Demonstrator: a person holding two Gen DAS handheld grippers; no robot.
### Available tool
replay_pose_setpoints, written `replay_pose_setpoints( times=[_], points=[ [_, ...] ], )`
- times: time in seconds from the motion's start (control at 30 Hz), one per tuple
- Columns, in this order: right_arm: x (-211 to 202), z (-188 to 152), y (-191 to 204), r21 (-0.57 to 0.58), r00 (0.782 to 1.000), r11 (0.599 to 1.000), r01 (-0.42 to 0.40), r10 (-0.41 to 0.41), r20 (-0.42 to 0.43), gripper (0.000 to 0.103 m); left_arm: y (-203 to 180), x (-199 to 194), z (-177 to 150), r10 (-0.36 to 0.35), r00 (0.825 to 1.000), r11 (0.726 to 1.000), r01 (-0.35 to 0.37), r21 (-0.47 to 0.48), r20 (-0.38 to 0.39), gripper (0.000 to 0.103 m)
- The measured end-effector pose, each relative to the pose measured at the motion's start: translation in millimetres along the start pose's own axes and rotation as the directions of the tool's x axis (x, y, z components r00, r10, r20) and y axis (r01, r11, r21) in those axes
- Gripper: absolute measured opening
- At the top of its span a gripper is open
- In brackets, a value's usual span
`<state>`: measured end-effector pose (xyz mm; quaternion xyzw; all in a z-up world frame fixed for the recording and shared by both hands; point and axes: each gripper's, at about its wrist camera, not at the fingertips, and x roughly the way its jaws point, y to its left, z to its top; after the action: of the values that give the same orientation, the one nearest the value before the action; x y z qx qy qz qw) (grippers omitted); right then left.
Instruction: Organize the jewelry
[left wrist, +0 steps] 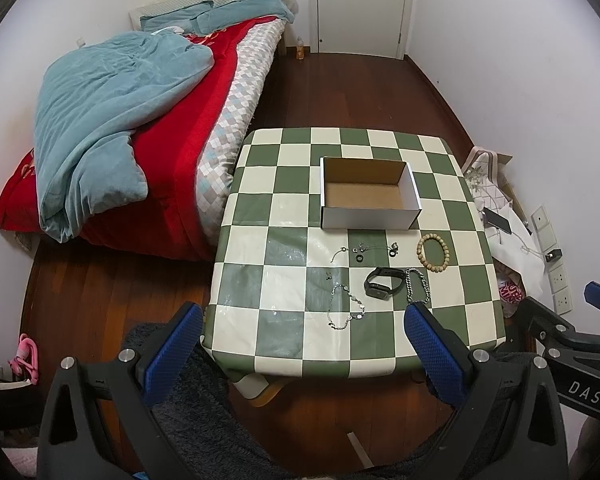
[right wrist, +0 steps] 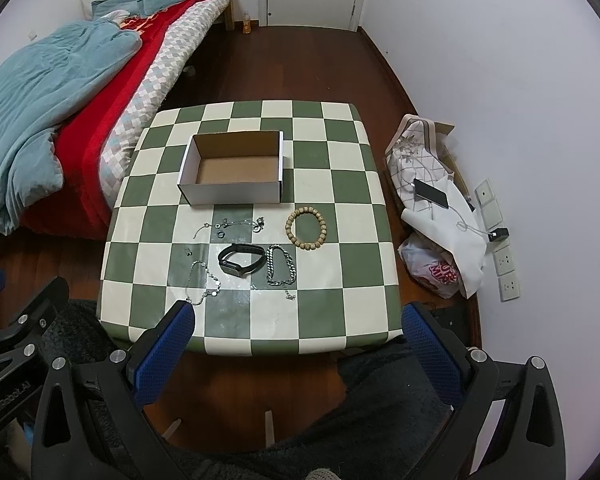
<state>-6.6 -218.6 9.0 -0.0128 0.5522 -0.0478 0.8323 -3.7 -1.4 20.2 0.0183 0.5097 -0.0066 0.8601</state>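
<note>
With the left gripper [left wrist: 300, 344] and right gripper [right wrist: 298, 338] both spread wide and holding nothing, we hover off the table's [right wrist: 340, 320] near edge, the jewelry (beaded bracelet [right wrist: 306, 227], watch [right wrist: 241, 261], chains) lying mid-table before the cardboard box [right wrist: 232, 168].

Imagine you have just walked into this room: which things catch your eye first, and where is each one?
The green-and-cream checked table stands out first, with an empty cardboard box toward its far side. Nearer than the box lies the jewelry: a wooden bead bracelet to the right, a black smartwatch in the middle beside a chunky silver chain. To the left, a red bed carries a crumpled blue blanket.
</note>
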Motion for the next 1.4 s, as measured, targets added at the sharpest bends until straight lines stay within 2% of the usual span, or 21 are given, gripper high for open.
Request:
replay_pose_setpoints(
  times=[1.4],
  points=[
    [-6.7, -0.9, 1.8, 0.001, 1.0, 1.0, -0.002, 0.002, 0.007, 0.103, 2.8, -7.2, 1.1, 0.001, 1.0, 1.0, -0.001, -0.002, 0.014, 0.103]
  ],
)
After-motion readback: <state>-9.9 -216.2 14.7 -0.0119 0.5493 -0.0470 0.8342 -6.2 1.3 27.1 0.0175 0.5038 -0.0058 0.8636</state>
